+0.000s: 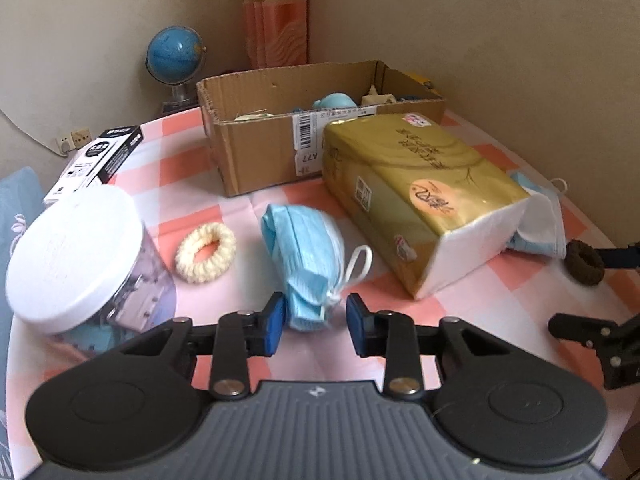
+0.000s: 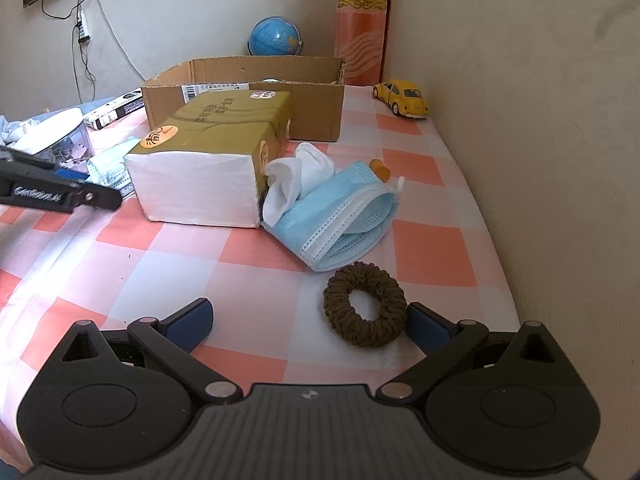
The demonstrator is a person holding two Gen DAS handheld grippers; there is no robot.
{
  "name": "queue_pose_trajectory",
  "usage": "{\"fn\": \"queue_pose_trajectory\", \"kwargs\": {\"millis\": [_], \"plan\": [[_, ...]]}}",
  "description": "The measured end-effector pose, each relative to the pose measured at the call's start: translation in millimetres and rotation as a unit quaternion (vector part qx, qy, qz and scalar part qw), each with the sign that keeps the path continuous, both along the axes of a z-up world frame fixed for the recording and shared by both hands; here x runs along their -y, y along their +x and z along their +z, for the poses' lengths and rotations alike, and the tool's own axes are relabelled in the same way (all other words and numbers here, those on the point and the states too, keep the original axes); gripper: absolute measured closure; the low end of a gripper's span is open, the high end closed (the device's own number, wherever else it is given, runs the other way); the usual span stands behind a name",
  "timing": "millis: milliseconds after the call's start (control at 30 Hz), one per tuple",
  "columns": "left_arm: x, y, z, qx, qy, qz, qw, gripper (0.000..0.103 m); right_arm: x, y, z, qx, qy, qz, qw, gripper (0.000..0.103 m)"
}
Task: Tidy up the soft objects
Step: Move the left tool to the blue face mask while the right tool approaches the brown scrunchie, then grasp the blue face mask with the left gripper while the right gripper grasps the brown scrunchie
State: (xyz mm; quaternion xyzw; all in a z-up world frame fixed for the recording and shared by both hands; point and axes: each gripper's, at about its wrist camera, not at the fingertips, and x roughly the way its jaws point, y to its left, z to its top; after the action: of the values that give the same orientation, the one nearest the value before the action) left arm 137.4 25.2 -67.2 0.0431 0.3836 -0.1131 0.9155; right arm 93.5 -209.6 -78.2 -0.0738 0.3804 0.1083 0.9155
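Observation:
In the left wrist view, my left gripper (image 1: pixel 314 326) is open, its blue pads on either side of the near end of a folded blue face mask (image 1: pixel 304 256), with a small gap on each side. A cream scrunchie (image 1: pixel 206 252) lies to its left. A gold tissue pack (image 1: pixel 416 196) lies to the right, in front of a cardboard box (image 1: pixel 260 152). In the right wrist view, my right gripper (image 2: pixel 310 330) is wide open around a brown scrunchie (image 2: pixel 366 306), which lies near its right pad. Another blue mask (image 2: pixel 340 220) and a white sock (image 2: pixel 296 178) lie beyond, beside the tissue pack (image 2: pixel 208 160).
A clear jar with a white lid (image 1: pixel 76 256) stands close left of my left gripper. A black-and-white carton (image 1: pixel 96 160) and a globe (image 1: pixel 176 56) are at the back left. A yellow toy car (image 2: pixel 402 98) sits by the wall. The table edge runs along the wall on the right.

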Motion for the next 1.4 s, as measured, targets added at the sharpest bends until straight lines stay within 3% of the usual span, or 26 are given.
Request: {"fn": "queue_pose_trajectory", "kwargs": {"millis": [67, 167, 333, 567, 633, 833, 900, 967, 1067, 1400], "plan": [[0, -1, 0, 0.005, 0.007, 0.001, 1.0000, 0.057, 0, 1, 0, 0.000, 0.000, 0.001, 1.000, 0.000], [1, 2, 2, 0.014, 0.013, 0.006, 0.9998, 0.047, 1, 3, 0, 0.000, 0.000, -0.003, 1.000, 0.000], [2, 11, 3, 0.023, 0.013, 0.007, 0.9996, 0.044, 9, 6, 3, 0.002, 0.010, -0.017, 1.000, 0.006], [3, 24, -3, 0.023, 0.011, 0.010, 0.9996, 0.043, 14, 5, 5, 0.011, -0.002, -0.029, 1.000, 0.022], [3, 26, -4, 0.024, 0.012, 0.009, 0.9996, 0.043, 14, 4, 6, 0.014, -0.002, -0.029, 0.999, 0.034], [3, 30, -5, 0.025, 0.014, 0.008, 0.9995, 0.044, 15, 3, 9, 0.016, -0.007, -0.033, 0.999, 0.053], [3, 30, -5, 0.024, 0.013, 0.008, 0.9996, 0.046, 16, 3, 10, 0.015, -0.006, -0.035, 0.999, 0.055], [2, 30, -4, 0.023, 0.009, 0.007, 0.9997, 0.056, 16, 3, 11, 0.015, -0.004, -0.037, 0.999, 0.056], [-1, 30, -3, 0.018, 0.000, 0.006, 0.9998, 0.061, 16, 1, 13, 0.016, -0.003, -0.036, 0.999, 0.056], [-5, 17, 15, 0.020, -0.007, -0.009, 0.9997, 0.064, 15, -7, 32, 0.027, -0.005, -0.025, 0.999, 0.056]]}}
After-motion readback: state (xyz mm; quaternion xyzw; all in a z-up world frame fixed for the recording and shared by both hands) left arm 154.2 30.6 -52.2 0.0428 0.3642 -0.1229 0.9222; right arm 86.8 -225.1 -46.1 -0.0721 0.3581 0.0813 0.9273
